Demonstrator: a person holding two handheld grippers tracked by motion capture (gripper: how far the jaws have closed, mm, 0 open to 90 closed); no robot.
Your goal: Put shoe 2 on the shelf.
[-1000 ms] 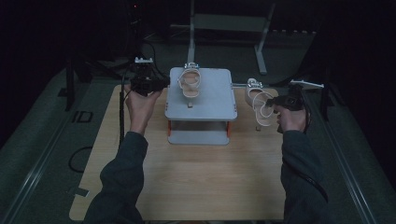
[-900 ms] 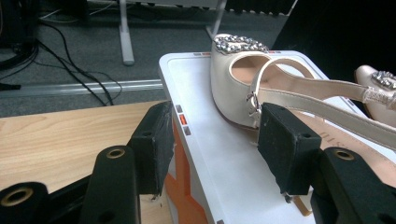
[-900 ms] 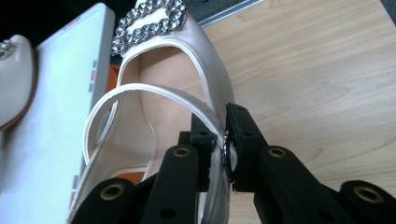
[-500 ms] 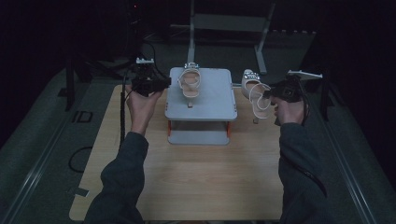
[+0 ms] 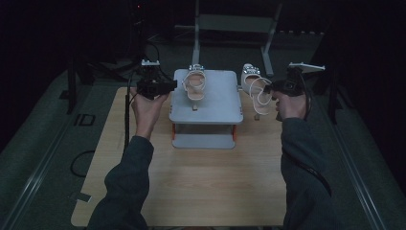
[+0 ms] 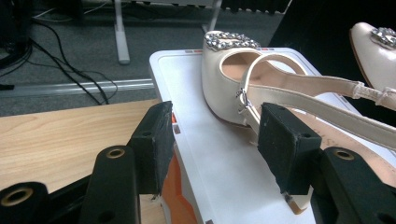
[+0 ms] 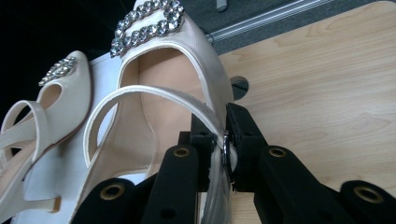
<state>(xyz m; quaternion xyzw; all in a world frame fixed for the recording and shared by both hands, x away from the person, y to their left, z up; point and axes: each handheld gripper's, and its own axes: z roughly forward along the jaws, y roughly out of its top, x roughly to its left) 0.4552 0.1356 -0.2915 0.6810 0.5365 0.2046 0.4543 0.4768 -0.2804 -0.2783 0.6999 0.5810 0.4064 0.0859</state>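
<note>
Dark room, grey carpet, metal stand legs at the back. In front, a light wooden table (image 5: 191,187) carrying a grey two-tier shoe rack (image 5: 207,103) with orange posts.

On the rack's top shelf, a cream slingback shoe (image 5: 195,85) with a rhinestone buckle, toe pointing away from the person.

Right of the rack, a second cream slingback shoe (image 5: 256,88), lifted clear of the table, toe pointing away, heel hanging down. Gripped by the right tongs (image 5: 269,89): in the right gripper view, right tongs (image 7: 224,149) clenched on the slingback strap right at its small metal buckle, strap pinched between the pads, the second shoe (image 7: 159,93) hanging just ahead, its rhinestone ornament at the top. The shelf shoe (image 7: 56,102) beside it at the left, on the white-grey shelf.

Left tongs (image 5: 173,85) held at the rack's left edge, beside the shelf shoe. In the left gripper view, left tongs (image 6: 215,135) released, jaws apart with the shelf edge between them; right pad just beside the shelf shoe (image 6: 233,74) and its strap, left pad over the table side, nothing pinched. The toe of the lifted shoe (image 6: 376,42) at the far right.
</note>
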